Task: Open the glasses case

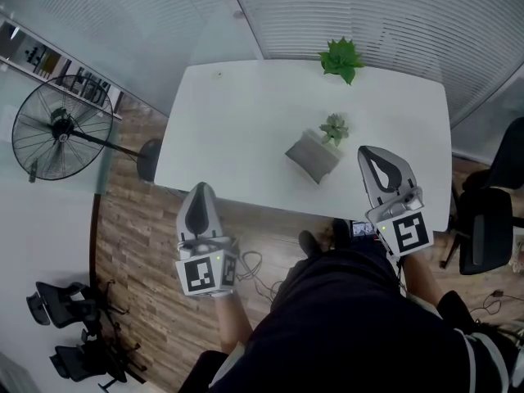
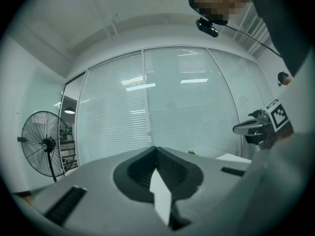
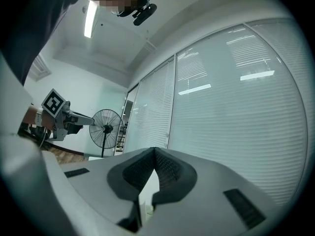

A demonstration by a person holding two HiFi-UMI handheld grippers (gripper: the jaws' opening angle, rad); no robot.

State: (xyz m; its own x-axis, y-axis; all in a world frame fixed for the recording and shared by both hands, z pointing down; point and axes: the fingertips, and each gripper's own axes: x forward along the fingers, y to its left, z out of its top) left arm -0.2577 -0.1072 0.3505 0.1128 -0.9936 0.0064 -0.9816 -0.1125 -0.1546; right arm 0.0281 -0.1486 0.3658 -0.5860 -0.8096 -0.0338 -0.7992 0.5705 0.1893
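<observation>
Toward the near edge of the white table (image 1: 246, 113), right of its middle, the grey glasses case (image 1: 313, 155) lies closed, with a small potted plant (image 1: 334, 128) just beside its far side. A larger plant (image 1: 341, 58) stands at the far edge.

The right gripper (image 1: 370, 155) hovers just beside the case, on the side of the near right corner. Its jaws are pressed together on nothing, as the right gripper view (image 3: 154, 150) confirms. The left gripper (image 1: 201, 190) hangs off the table, before the near left corner and over the wooden floor. Its jaws (image 2: 155, 149) also meet with nothing between them.

The task looks barely begun, still at the approach, with the case untouched. The next move probably calls for both grippers to spread their jaws and come to the case, one steadying the base while the other lifts the lid.
</observation>
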